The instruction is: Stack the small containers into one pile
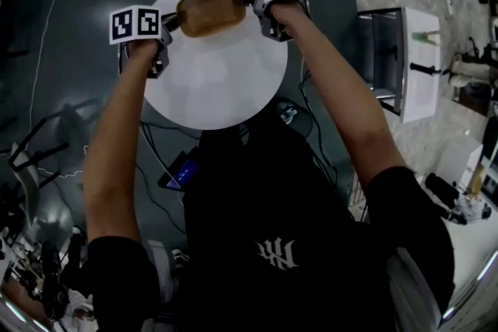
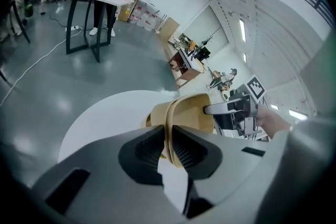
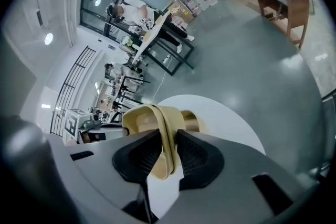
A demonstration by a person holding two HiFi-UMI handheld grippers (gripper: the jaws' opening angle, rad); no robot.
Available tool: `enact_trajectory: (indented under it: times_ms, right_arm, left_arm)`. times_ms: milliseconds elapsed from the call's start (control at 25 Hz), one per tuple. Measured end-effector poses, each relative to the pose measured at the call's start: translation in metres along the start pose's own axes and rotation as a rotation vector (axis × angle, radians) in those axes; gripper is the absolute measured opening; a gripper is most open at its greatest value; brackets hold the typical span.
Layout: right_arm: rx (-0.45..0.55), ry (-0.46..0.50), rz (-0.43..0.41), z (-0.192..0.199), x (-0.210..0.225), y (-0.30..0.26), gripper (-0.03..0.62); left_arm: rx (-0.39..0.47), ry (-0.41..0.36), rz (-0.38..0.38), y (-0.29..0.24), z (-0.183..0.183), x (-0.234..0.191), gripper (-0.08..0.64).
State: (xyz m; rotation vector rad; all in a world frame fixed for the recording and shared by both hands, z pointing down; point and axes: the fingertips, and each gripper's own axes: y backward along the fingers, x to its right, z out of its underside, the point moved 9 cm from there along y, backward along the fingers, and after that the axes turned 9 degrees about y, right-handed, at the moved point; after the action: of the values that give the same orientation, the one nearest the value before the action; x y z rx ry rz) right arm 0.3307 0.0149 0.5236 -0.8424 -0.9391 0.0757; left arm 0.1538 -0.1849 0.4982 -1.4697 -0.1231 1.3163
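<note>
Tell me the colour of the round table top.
Plain white table top; the head view shows it best.

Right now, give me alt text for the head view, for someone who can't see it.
Seen from above, a person clamps the left gripper and right gripper on opposite ends of a tan oval container over the far side of a round white table. Dark grey floor surrounds the table.

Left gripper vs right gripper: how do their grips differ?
Left gripper clamps the tan container's left end; right gripper its right end. In the head view, left gripper sits lower in the picture than right gripper. Right gripper's jaws look slightly wider than left gripper's. Both are shut on the rim, over the white table.
</note>
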Motion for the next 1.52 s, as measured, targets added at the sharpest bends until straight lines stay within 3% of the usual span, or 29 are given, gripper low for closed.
enact_trajectory:
  times_ms: [600,880,1160,1360,1520]
  right_arm:
    - [-0.068,-0.009,0.038,-0.002,0.037,-0.013,0.097]
    - [-0.104,-0.078,0.032,-0.001,0.038,-0.017,0.098]
    - [-0.122,-0.032,0.032,-0.004,0.032,-0.024,0.109]
    - [-0.113,0.025,0.048,-0.006,0.031,-0.025,0.113]
    - [-0.094,0.018,0.044,-0.008,0.032,-0.024,0.123]
  left_arm:
    - [-0.069,-0.005,-0.020,-0.038,-0.001,-0.003,0.052]
    - [-0.088,0.012,-0.004,-0.033,0.000,-0.002,0.052]
    - [-0.138,-0.009,-0.043,-0.037,0.005,-0.011,0.058]
    - [-0.133,-0.060,-0.076,-0.042,0.003,-0.009,0.095]
    - [-0.119,-0.056,-0.082,-0.039,0.000,-0.010,0.103]
